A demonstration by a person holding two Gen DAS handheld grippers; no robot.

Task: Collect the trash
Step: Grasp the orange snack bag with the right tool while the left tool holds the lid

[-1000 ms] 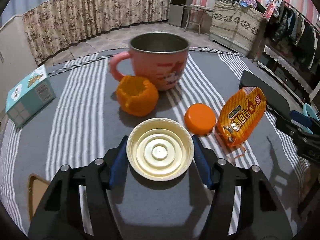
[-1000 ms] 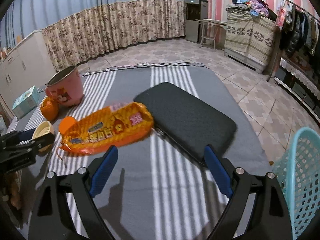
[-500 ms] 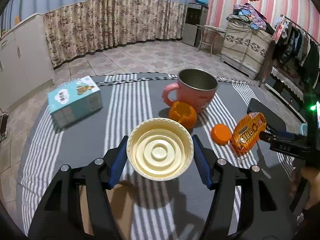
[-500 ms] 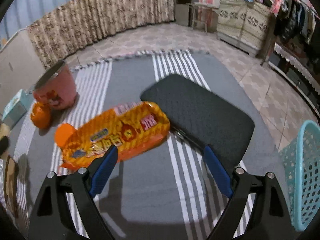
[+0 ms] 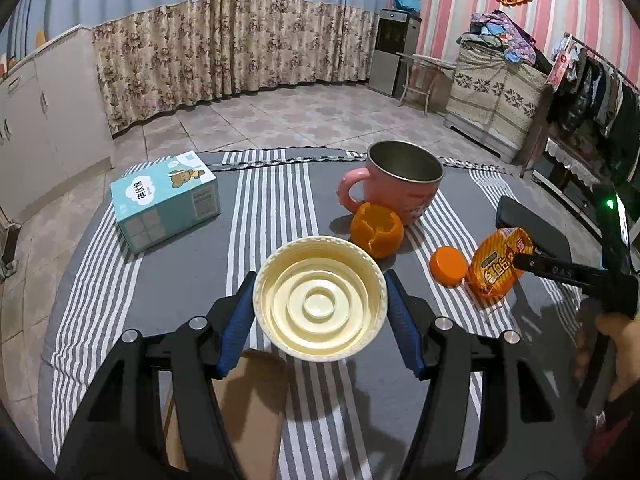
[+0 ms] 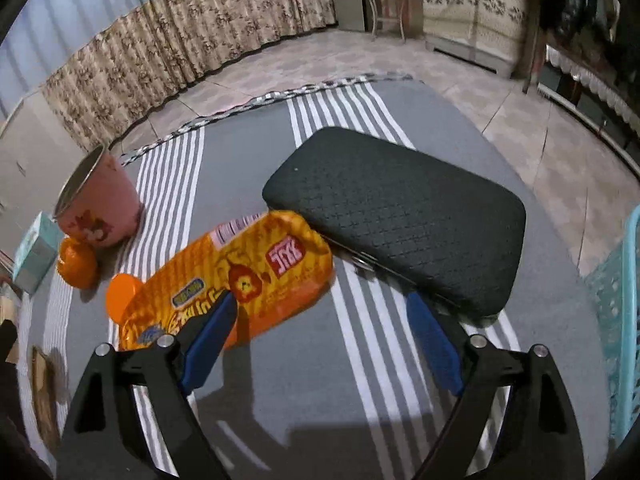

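My left gripper [image 5: 320, 312] is shut on a cream plastic lid [image 5: 320, 298] and holds it above the striped tablecloth. An orange peel [image 5: 376, 230], an orange cap [image 5: 448, 266] and an orange snack wrapper [image 5: 500, 266] lie ahead of it to the right. My right gripper [image 6: 320, 312] is open, low over the cloth. Its left finger overlaps the near edge of the snack wrapper [image 6: 240, 276]. The orange cap [image 6: 122, 294] and orange peel [image 6: 76, 266] lie left of the wrapper.
A pink mug [image 5: 396, 190] stands behind the peel. A teal box [image 5: 166, 200] sits at the left. A black case [image 6: 400, 212] lies right of the wrapper. A brown cardboard piece [image 5: 244, 412] lies under my left gripper. A teal basket [image 6: 620, 312] stands off the table's right edge.
My left gripper has lifted and drawn back with the lid, so the mug and peel look farther away. My right gripper has moved forward and down toward the snack wrapper.
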